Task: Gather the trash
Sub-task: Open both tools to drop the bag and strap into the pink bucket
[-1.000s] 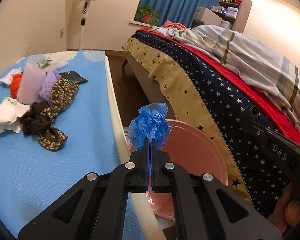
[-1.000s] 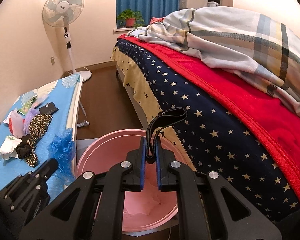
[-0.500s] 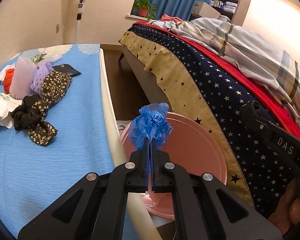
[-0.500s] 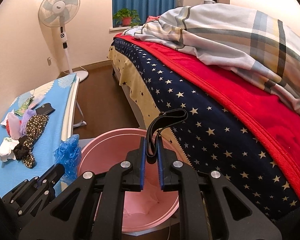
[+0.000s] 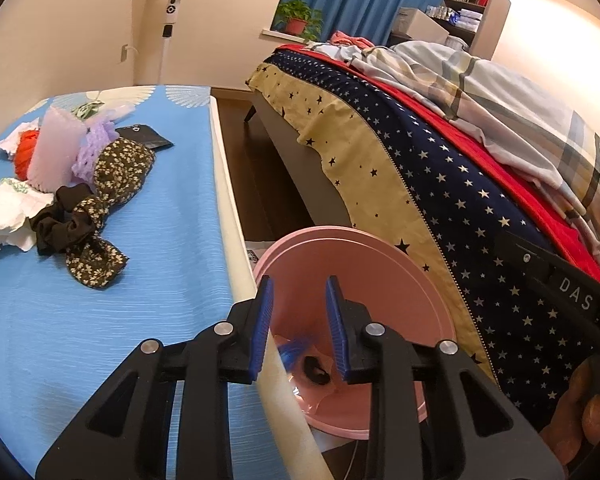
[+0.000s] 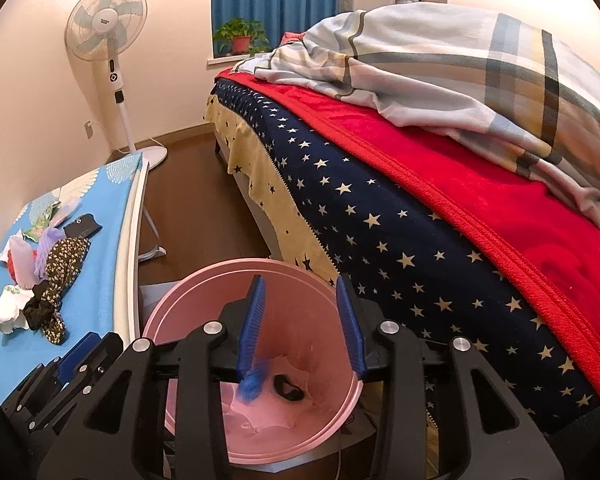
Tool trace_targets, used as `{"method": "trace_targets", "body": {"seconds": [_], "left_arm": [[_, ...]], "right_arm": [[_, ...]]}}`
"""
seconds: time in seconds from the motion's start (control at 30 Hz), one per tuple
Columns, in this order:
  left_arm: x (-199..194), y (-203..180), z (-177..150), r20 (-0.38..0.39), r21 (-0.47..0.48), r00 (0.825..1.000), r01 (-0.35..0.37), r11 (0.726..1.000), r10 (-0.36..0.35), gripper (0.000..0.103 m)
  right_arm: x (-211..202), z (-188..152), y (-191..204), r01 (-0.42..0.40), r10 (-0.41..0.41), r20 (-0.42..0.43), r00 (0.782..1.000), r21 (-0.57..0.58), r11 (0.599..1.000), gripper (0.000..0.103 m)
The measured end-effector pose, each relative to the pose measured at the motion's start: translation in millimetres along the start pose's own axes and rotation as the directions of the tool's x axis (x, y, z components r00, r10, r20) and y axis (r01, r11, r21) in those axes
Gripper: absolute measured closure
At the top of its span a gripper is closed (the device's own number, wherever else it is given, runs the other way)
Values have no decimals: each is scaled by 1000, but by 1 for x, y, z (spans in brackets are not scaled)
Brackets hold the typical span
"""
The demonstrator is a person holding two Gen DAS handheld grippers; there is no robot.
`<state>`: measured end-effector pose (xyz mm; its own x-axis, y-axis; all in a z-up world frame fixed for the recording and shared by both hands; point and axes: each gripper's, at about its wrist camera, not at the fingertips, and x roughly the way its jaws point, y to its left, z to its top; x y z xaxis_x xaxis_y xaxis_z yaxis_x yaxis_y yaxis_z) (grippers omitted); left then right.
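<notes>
A pink bucket point(image 5: 380, 264) stands on the floor between the blue-covered board and the bed. In its bottom lie a crumpled blue plastic wad point(image 5: 294, 350) and a black band point(image 5: 316, 372). My left gripper point(image 5: 299, 292) hangs over the bucket's left rim, its jaws opening with nothing between them. My right gripper point(image 6: 300, 292) is above the bucket point(image 6: 188, 292), jaws also opening and empty. In that view the blue wad point(image 6: 254, 384) and black band point(image 6: 288, 386) rest below it. The left gripper's fingers point(image 6: 80, 354) show at lower left.
On the blue board point(image 5: 140, 280) lies a pile: white tissue point(image 5: 8, 216), black scrunchie point(image 5: 64, 224), floral cloth point(image 5: 116, 168), purple and red pieces. The starred bed point(image 6: 380, 216) runs along the right. A standing fan point(image 6: 108, 28) is by the wall. A hand point(image 5: 580, 400) holds the right gripper.
Both grippers' jaws have parted. The blue plastic wad left the left jaws and the black band left the right jaws; both now lie in the bucket.
</notes>
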<state>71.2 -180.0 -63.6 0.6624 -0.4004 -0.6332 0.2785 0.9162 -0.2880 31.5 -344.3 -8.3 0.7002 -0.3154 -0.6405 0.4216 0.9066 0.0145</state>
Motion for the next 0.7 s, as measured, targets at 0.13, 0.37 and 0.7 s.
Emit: {"method": "trace_targets", "body": {"seconds": [0.13, 0.37, 0.7], "left_arm": [[-6, 5, 1, 10, -6, 1000, -3, 1000, 3, 76], [-21, 14, 3, 35, 0, 999, -22, 1000, 22, 76], [-54, 55, 4, 95, -52, 990, -103, 993, 108, 76]], "right_arm": [[-2, 0, 2, -12, 12, 4, 1000, -2, 1000, 65], [-12, 1, 10, -60, 61, 33, 998, -5, 998, 65], [-24, 0, 42, -169, 171, 62, 983, -33, 985, 66]]}}
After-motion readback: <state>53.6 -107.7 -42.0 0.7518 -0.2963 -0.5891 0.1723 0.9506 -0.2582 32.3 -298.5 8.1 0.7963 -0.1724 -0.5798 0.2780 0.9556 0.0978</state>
